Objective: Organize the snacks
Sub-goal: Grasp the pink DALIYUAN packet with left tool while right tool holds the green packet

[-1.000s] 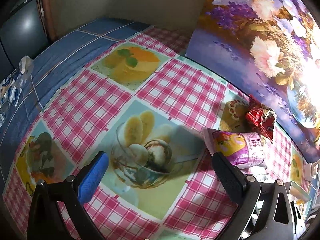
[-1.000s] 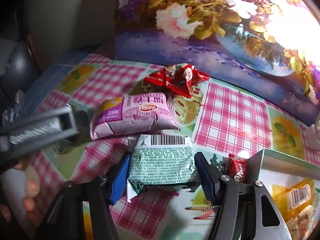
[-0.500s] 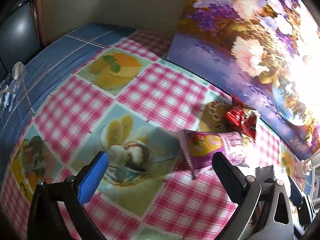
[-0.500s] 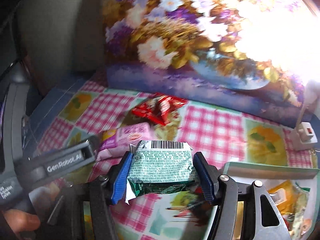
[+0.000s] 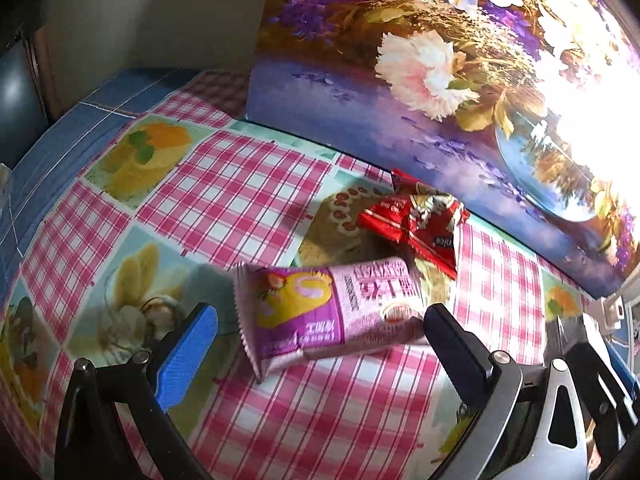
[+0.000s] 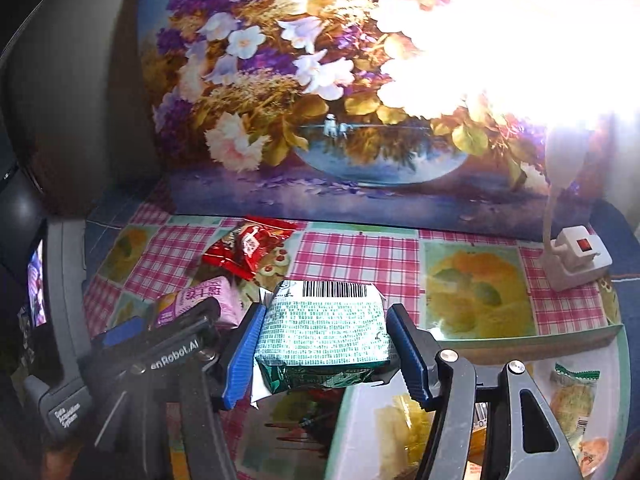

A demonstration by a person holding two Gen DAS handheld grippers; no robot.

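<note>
A pink and purple snack packet [image 5: 332, 312] lies flat on the checked tablecloth between the fingers of my left gripper [image 5: 320, 356]. That gripper is open, its pads apart from the wrapper on both sides. Just behind it, by the painting, lies a red packet [image 5: 416, 220]. My right gripper [image 6: 324, 356] is shut on a green packet with a barcode [image 6: 324, 328], held off the table over the left edge of a pale green box [image 6: 520, 342]. The pink packet [image 6: 212, 300] and the red packet [image 6: 252, 248] also show in the right wrist view.
The box holds several wrapped snacks [image 6: 572, 400]. A large floral painting [image 6: 320, 120] stands along the back of the table. A white lamp base with a red switch [image 6: 576, 256] sits at the back right under strong glare. Blue cloth [image 5: 80, 128] covers the far left.
My left gripper has slid right until the pink packet lies between its fingers. My right gripper has risen with the green packet and moved right, to the box's edge.
</note>
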